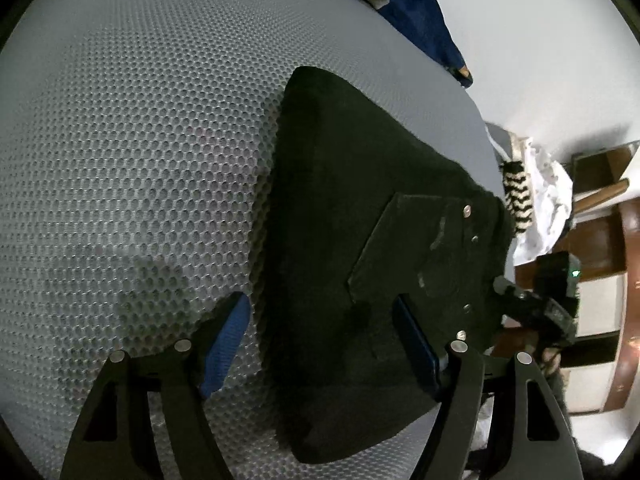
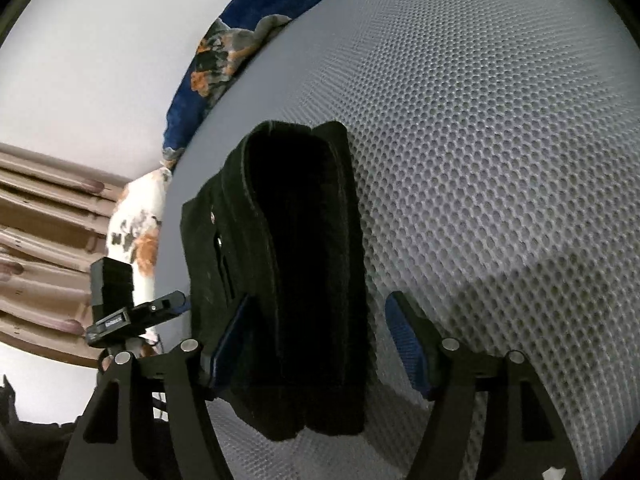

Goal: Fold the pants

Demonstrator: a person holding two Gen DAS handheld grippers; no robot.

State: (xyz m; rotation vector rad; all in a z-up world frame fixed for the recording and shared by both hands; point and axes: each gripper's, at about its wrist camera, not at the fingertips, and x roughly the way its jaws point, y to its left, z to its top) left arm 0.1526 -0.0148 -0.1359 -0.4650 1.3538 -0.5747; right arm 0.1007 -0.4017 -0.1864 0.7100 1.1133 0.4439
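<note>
Both hand-held grippers, left point(image 1: 322, 340) and right point(image 2: 320, 344), gape wide, empty, over the folded black fabric pants point(image 2: 288, 272); a careless brush from either could unfold them.

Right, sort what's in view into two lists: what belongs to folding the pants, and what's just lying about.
Part of the job:
- black pants, folded into a compact bundle
- grey mesh mattress they lie on
- left gripper, open
- right gripper, open

Just lying about:
- blue patterned blanket at the mattress edge
- black-and-white striped cloth
- white cloth beside it
- wooden furniture
</note>
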